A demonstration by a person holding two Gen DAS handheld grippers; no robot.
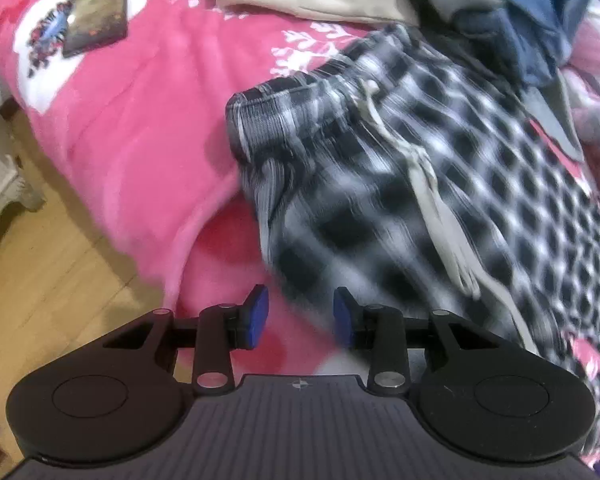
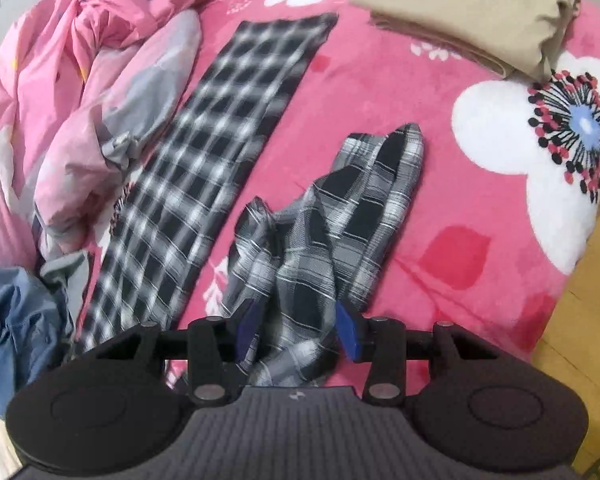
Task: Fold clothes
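Black-and-white plaid pants (image 1: 400, 184) lie on the pink floral blanket (image 1: 140, 128), waistband and pale drawstring (image 1: 432, 200) toward the left wrist view's centre. My left gripper (image 1: 300, 316) is open and empty, just off the waistband's near edge. In the right wrist view one pant leg (image 2: 204, 168) lies flat and straight; the other leg (image 2: 332, 216) is crumpled. My right gripper (image 2: 300, 328) has its jaws apart with the crumpled leg's fabric lying between the blue pads (image 2: 348, 332).
A folded beige garment (image 2: 472, 24) lies at the far right of the bed. A bunched pink quilt (image 2: 80, 100) and blue clothes (image 2: 16, 320) sit left. A dark book (image 1: 96, 16) lies on the blanket. Wooden floor (image 1: 40, 280) borders the bed.
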